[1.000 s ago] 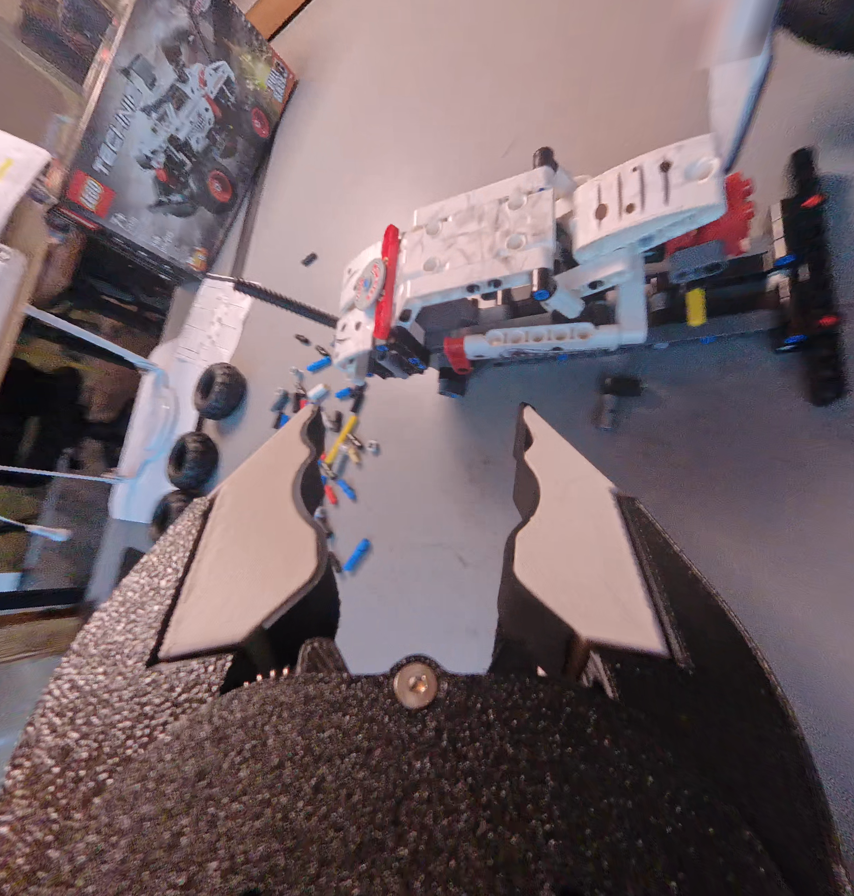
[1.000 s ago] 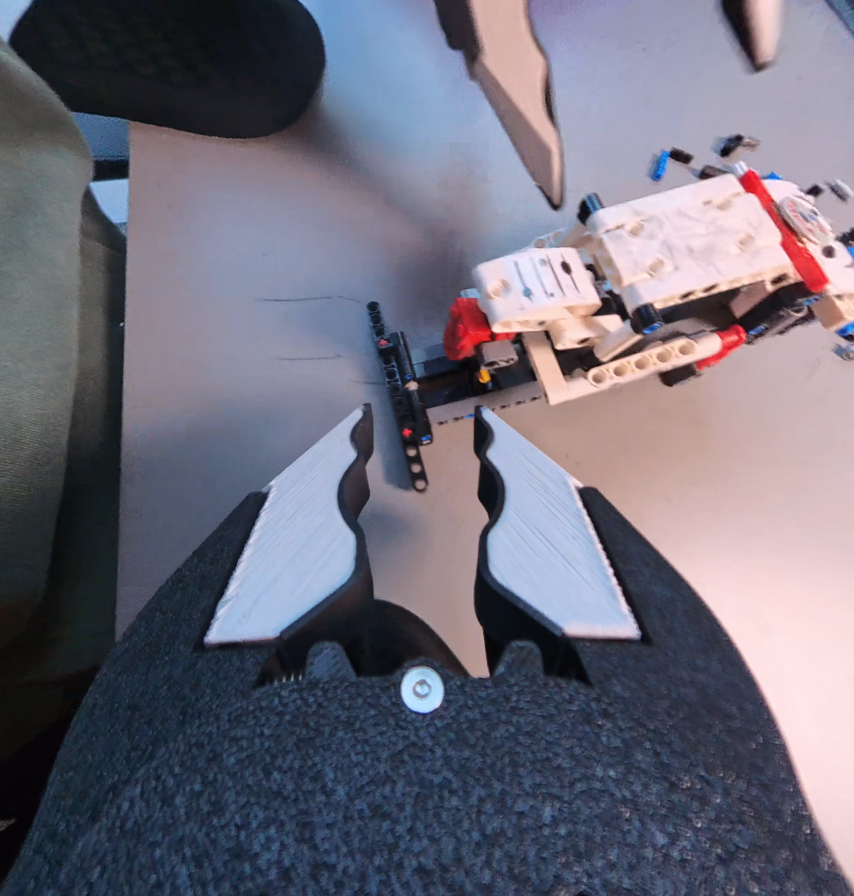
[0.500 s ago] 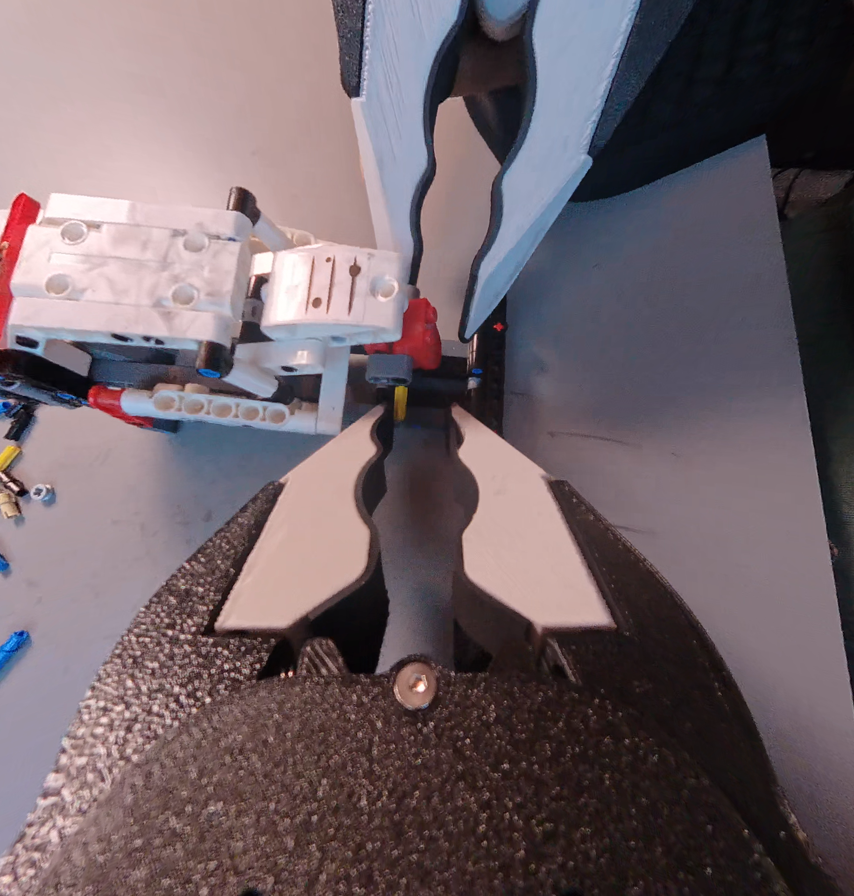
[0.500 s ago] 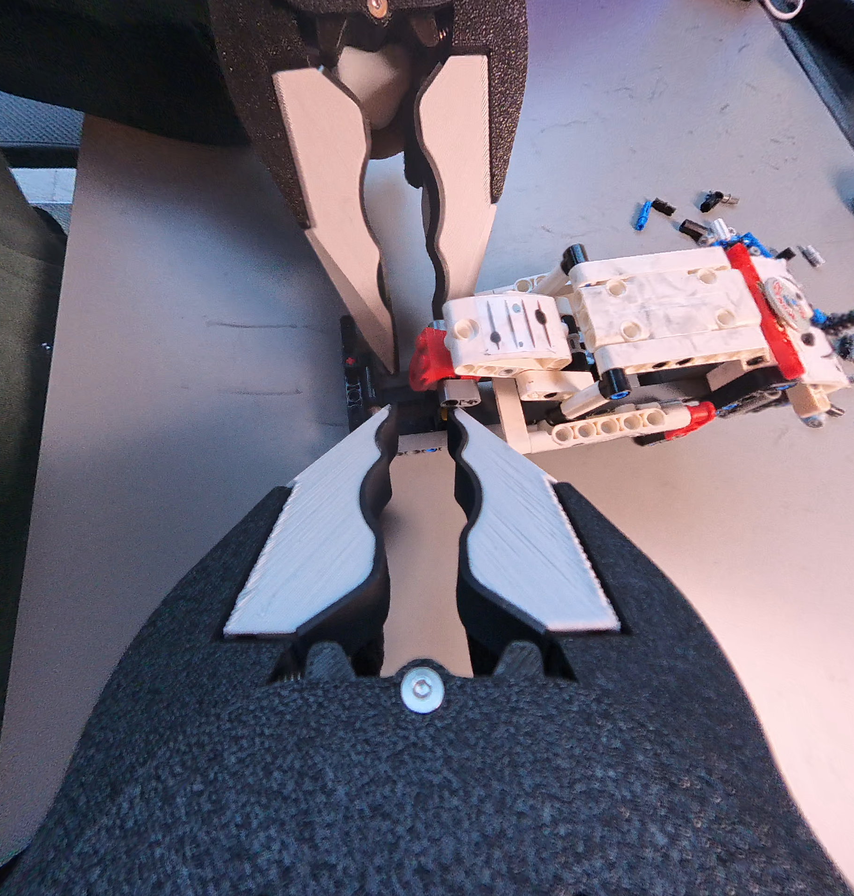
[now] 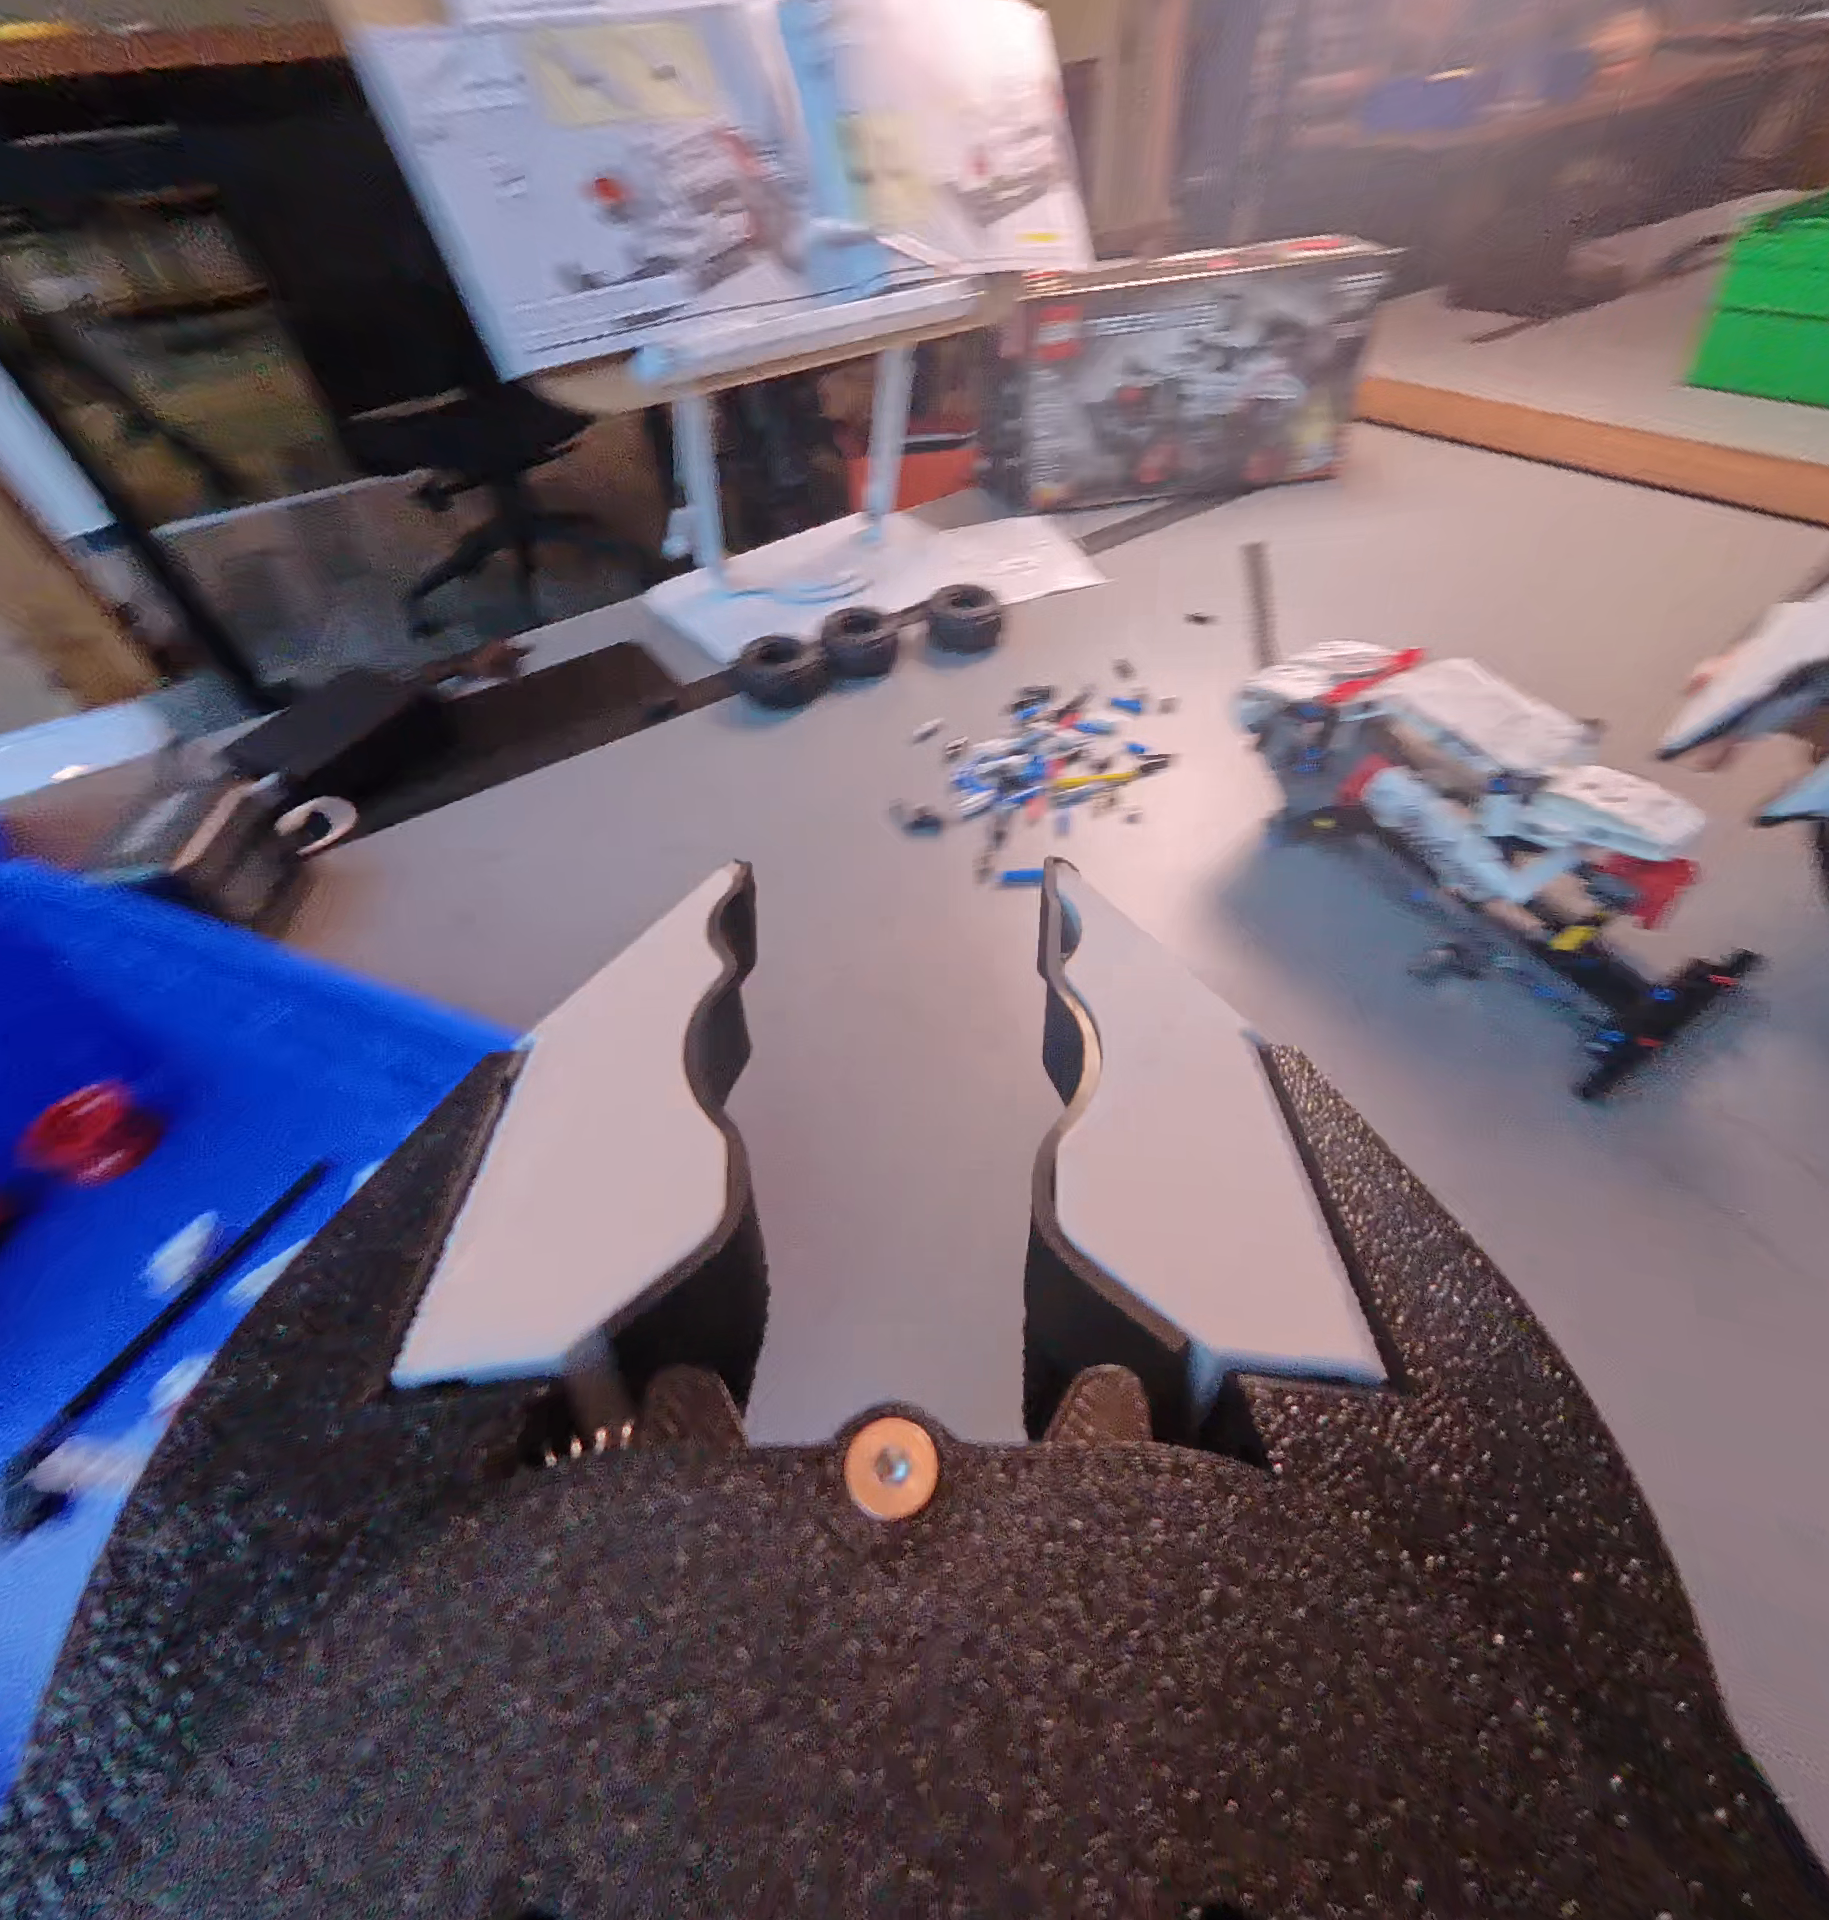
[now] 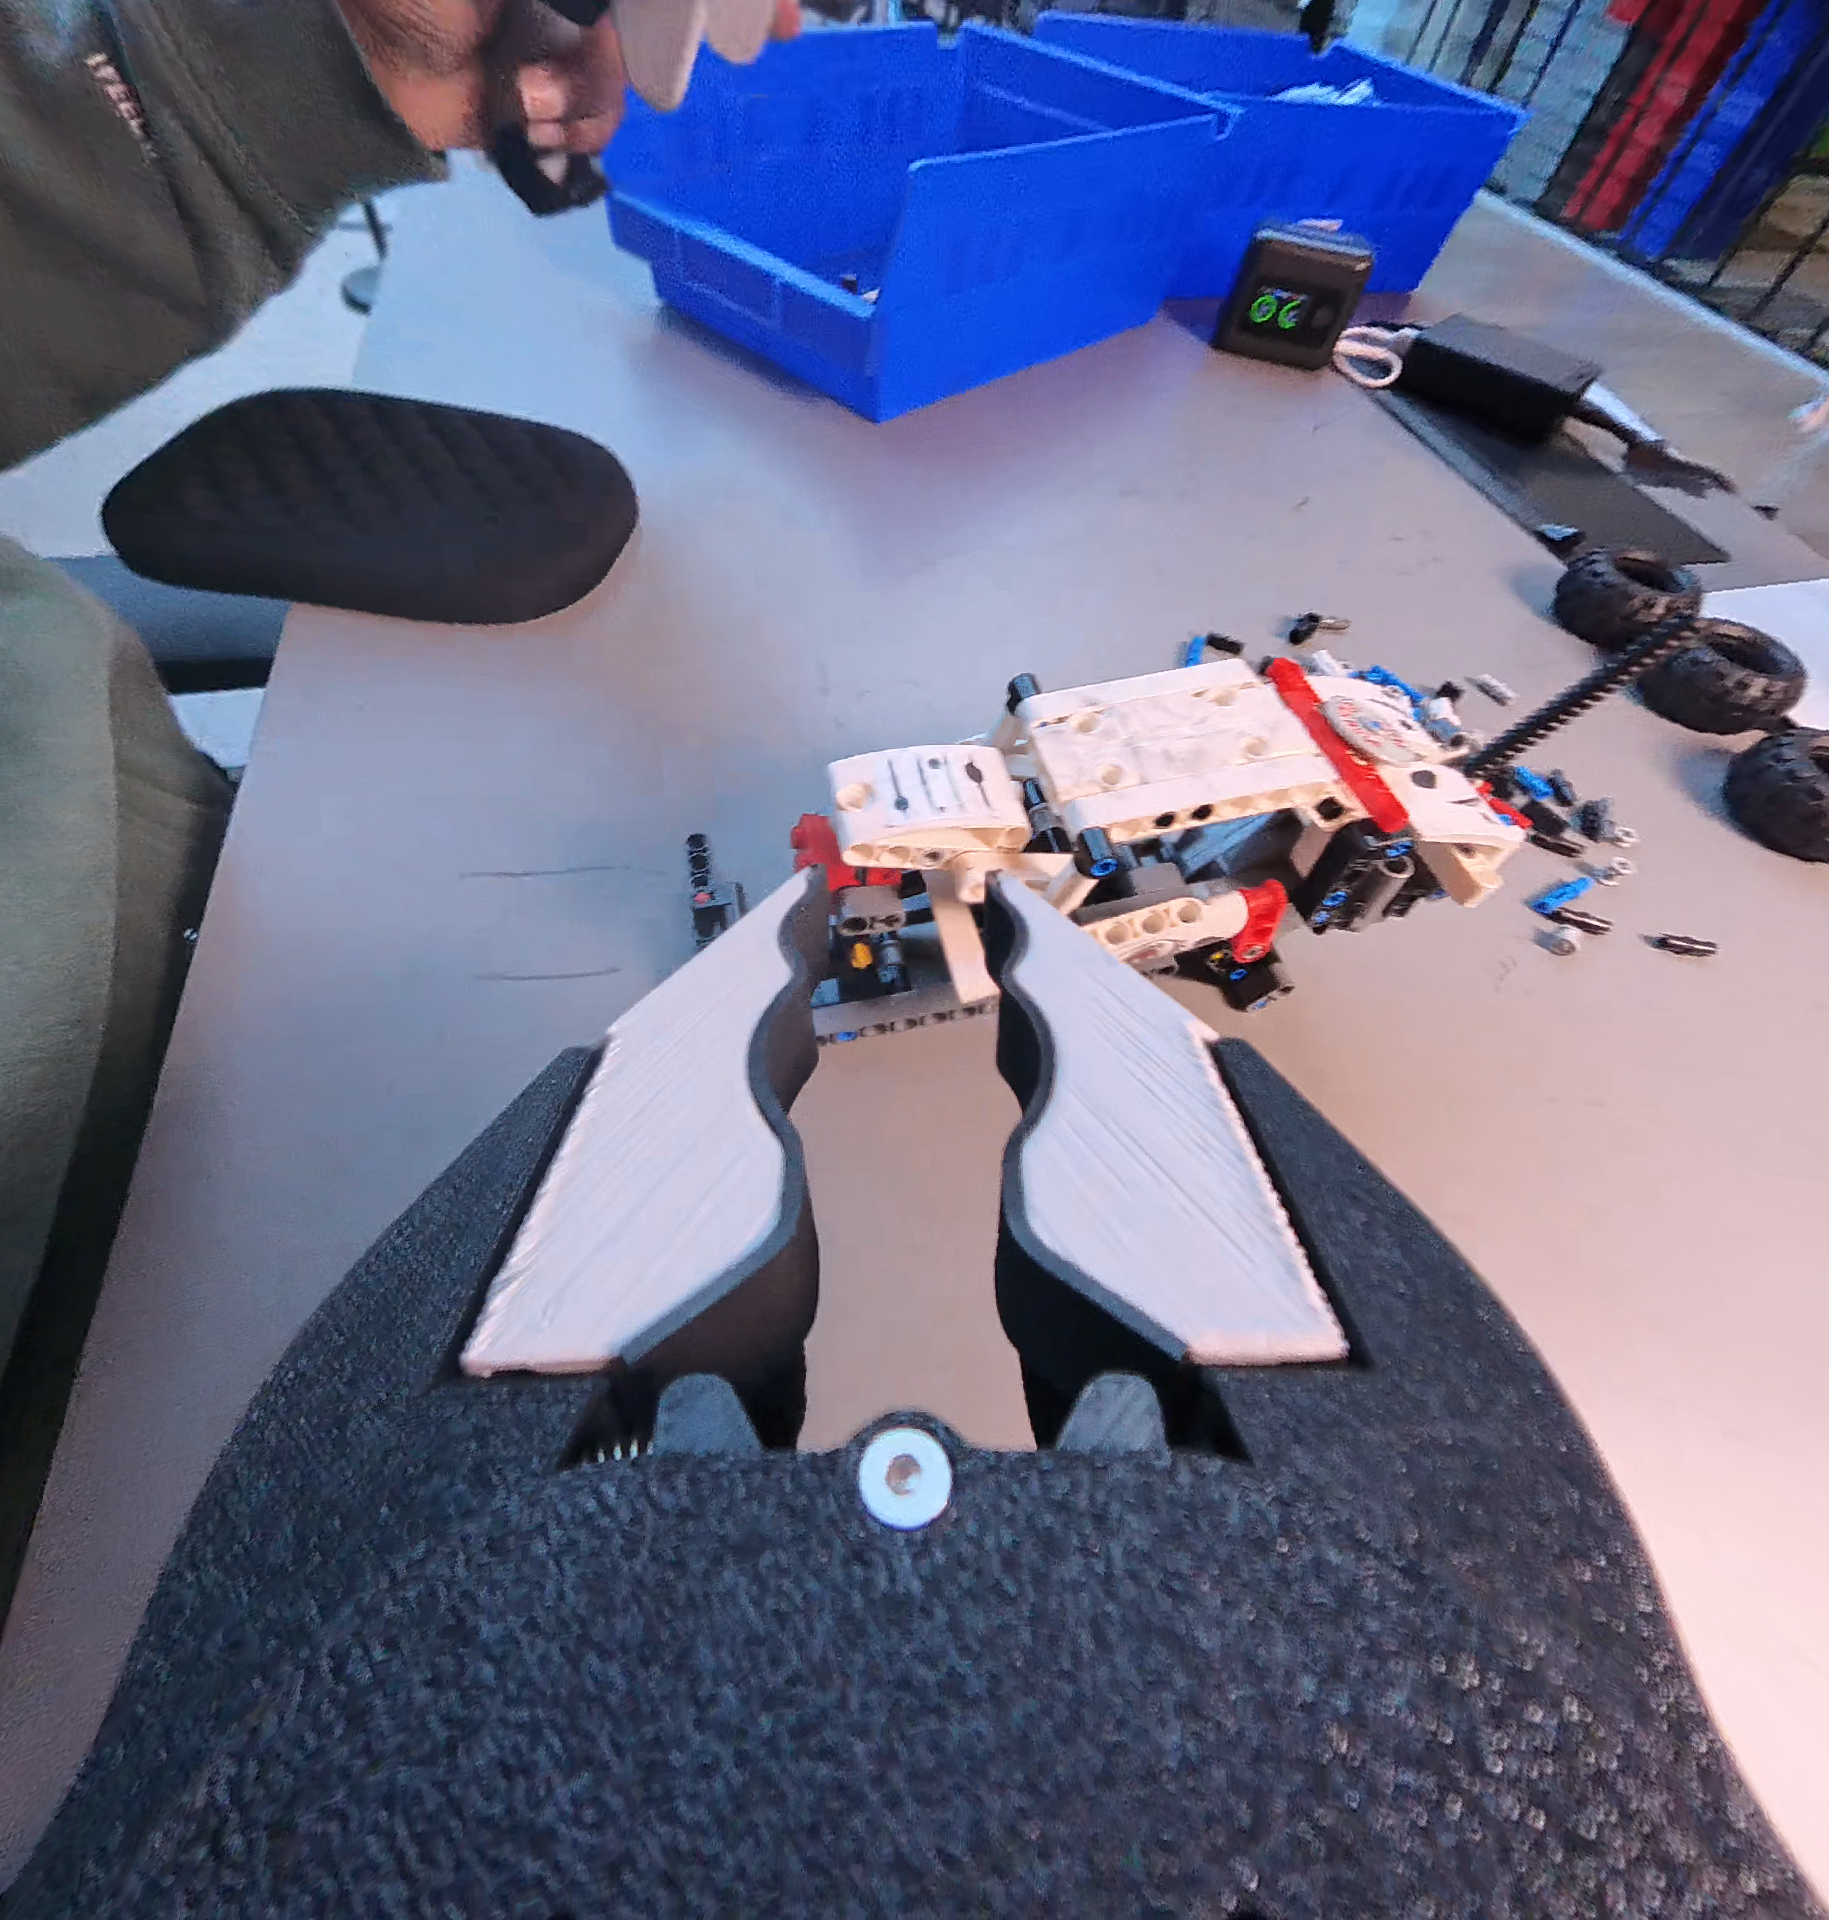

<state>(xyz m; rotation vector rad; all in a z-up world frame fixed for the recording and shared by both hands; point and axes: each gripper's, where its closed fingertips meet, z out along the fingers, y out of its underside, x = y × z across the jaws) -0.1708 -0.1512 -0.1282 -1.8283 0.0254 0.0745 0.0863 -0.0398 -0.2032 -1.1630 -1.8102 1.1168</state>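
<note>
A white, red and black brick-built truck model (image 6: 1149, 790) lies on the grey table (image 6: 889, 520), without wheels. My right gripper (image 6: 902, 888) is open and empty. Its fingertips stand on either side of the model's rear end, by the red and grey parts; I cannot tell if they touch it. My left gripper (image 5: 894, 873) is open and empty, over bare table, well to the left of the model (image 5: 1461, 810). A pile of small loose parts (image 5: 1035, 769) lies just beyond its tips. The right gripper's fingers (image 5: 1783, 665) show at the left wrist view's right edge.
Blue bins (image 6: 993, 208) hold parts at the table's left; one bin (image 5: 110, 1039) is beside my left gripper. Three black tyres (image 5: 858, 644), an instruction booklet on a stand (image 5: 723, 177) and the kit box (image 5: 1180, 384) stand behind. A chair armrest (image 6: 370, 504) and a person's sleeve are left. About 30 cm separates my left fingertips from my right.
My left gripper has left the model's rear, swung away to the left near the blue bin and opened wider. My right gripper has stayed at the model's rear and opened slightly.
</note>
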